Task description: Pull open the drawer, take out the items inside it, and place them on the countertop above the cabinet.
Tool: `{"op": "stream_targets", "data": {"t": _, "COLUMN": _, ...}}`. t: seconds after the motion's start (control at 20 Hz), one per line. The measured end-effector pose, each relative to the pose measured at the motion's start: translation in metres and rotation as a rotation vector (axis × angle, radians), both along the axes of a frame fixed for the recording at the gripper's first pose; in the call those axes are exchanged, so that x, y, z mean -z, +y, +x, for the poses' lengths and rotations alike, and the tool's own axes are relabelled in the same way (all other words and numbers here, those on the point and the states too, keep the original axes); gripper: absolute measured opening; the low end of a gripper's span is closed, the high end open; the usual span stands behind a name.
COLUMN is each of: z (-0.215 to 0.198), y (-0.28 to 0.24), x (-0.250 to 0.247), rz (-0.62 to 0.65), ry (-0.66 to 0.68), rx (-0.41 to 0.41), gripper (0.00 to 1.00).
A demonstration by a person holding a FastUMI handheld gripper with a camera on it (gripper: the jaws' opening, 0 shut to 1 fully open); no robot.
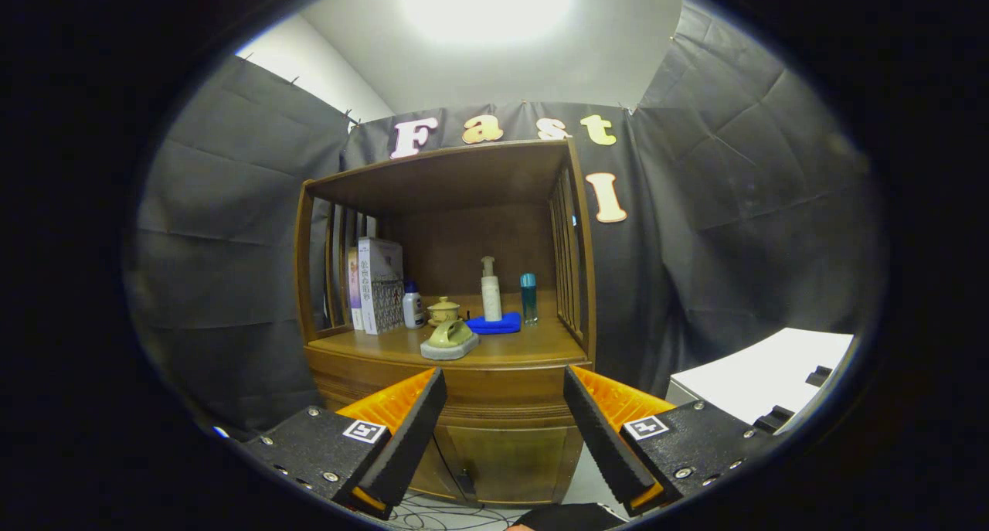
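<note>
Gripper (504, 430) spread wide, nothing between the fingers, held back from the wooden cabinet (448, 284). Drawer (502, 388) front sits in the gap between the fingertips, closed, flush under the surface (533, 349) lip. On the surface: holder on a grey base (449, 340) at the front edge; behind it a lidded cup (443, 310), small white bottle (412, 304), books (376, 285) at left, pump bottle (491, 289) on a blue cloth (494, 325), teal bottle (528, 297). Bare wood along the front right edge. Slatted side walls bound the bay.
</note>
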State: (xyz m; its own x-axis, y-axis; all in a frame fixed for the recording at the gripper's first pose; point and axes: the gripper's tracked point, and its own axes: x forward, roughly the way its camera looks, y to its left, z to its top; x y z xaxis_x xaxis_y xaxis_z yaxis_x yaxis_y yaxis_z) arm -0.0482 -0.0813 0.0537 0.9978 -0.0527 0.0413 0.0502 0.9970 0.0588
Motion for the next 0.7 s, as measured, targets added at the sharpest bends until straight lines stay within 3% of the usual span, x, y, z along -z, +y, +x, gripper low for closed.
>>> {"op": "stream_targets", "data": {"t": 0.35, "z": -0.0065, "y": -0.0088, "x": -0.0007, "rz": 0.067, "ry": -0.028, "rx": -0.004, "gripper": 0.95}}
{"op": "stream_targets", "data": {"t": 0.7, "z": -0.0047, "y": -0.0016, "x": 0.0034, "rz": 0.048, "ry": -0.028, "rx": -0.026, "gripper": 0.95}}
